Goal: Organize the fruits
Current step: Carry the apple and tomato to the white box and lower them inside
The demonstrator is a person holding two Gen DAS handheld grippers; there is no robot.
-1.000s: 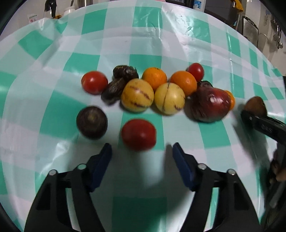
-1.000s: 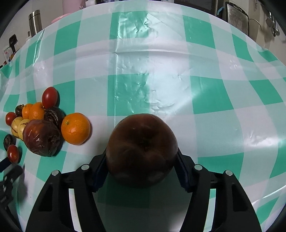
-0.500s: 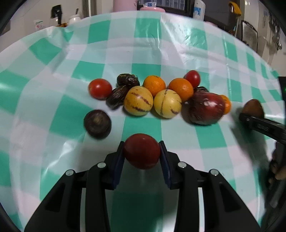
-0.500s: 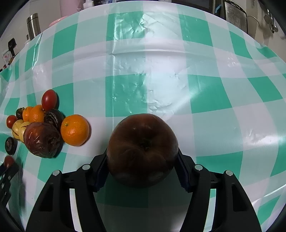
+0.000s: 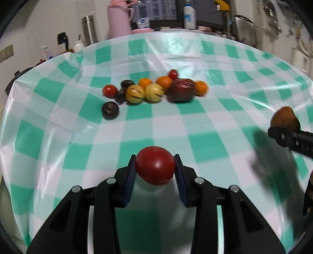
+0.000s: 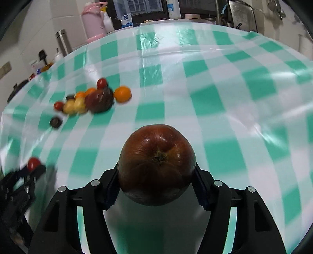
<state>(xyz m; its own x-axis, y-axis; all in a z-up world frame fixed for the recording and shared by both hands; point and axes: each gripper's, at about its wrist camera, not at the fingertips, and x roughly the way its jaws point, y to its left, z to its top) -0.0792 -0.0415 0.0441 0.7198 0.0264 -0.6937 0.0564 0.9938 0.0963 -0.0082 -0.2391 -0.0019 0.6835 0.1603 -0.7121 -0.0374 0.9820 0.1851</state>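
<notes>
My left gripper [image 5: 155, 168] is shut on a red tomato [image 5: 155, 165] and holds it above the green-checked tablecloth [image 5: 195, 121]. My right gripper [image 6: 156, 173] is shut on a large brown-red pomegranate [image 6: 156, 164], also lifted; it shows in the left wrist view [image 5: 284, 118] at the right. A cluster of fruit lies farther back: a dark red pomegranate [image 5: 182, 89], two yellow striped melons [image 5: 144, 92], oranges [image 5: 200, 88], tomatoes [image 5: 110, 90] and a dark round fruit [image 5: 110, 112]. The cluster also shows in the right wrist view [image 6: 97, 99].
A pink flask [image 5: 119, 18], a steel flask [image 5: 89, 29], bottles and small items stand beyond the table's far edge. Kitchen gear stands at the back right. The left gripper with its tomato shows in the right wrist view [image 6: 33, 163] at the lower left.
My left gripper closed on the red tomato and lifted it back from the cluster. My right gripper rose and pulled back with the pomegranate still in it.
</notes>
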